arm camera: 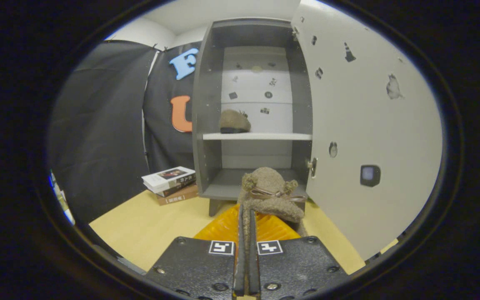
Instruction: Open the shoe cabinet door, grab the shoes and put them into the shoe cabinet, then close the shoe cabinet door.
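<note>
Your gripper (246, 216) has its fingers (240, 233) pressed nearly together, pinching a thin edge of the fuzzy brown slipper (271, 193), the one with a ribbon bow across its top. The slipper hangs just ahead of the fingertips, its long axis running away from you toward the shoe cabinet (252, 112), toe end leading as far as you can judge.

The cabinet stands straight ahead on the desk (140, 229), its door (369, 125) swung wide open to the right. The slipper sits level with the front lip of the bottom compartment (248, 179), so the opening lies directly beyond it. The matching slipper (234, 121) already rests on the white shelf (256, 136) above, toward its left side.

The move likely turns on that line: push forward and the slipper enters the bottom compartment; lift first if you want it beside its mate. Keep off the door edge and latch (313, 166) to the right.
</note>
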The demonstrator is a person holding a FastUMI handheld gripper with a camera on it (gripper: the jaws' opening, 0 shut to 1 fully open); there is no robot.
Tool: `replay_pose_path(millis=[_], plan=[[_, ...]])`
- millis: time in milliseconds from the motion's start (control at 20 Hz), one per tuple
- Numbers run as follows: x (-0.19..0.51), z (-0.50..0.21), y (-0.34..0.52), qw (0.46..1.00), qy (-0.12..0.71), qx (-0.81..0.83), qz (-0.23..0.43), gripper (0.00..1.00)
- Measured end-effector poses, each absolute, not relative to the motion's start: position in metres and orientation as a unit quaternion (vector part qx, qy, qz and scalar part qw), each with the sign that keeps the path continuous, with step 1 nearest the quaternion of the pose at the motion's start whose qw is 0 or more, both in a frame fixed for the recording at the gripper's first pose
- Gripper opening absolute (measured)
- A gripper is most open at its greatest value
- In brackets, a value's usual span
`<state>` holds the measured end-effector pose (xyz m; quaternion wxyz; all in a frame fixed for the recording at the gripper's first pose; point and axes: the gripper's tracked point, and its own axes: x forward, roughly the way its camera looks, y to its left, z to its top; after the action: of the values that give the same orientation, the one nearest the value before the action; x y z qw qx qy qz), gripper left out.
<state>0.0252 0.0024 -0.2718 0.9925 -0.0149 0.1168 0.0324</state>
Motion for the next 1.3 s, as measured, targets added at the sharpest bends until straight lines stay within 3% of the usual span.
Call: replay_pose_path(millis=[650, 900, 1300], plan=[[0.018, -0.044, 0.002, 0.994, 0.040, -0.032, 0.092, 0.07], [0.061, 0.035, -0.004, 0.996, -0.002, -0.065, 0.059, 0.07], [0.151, 0.058, 0.027, 0.995, -0.007, -0.090, 0.033, 0.08]])
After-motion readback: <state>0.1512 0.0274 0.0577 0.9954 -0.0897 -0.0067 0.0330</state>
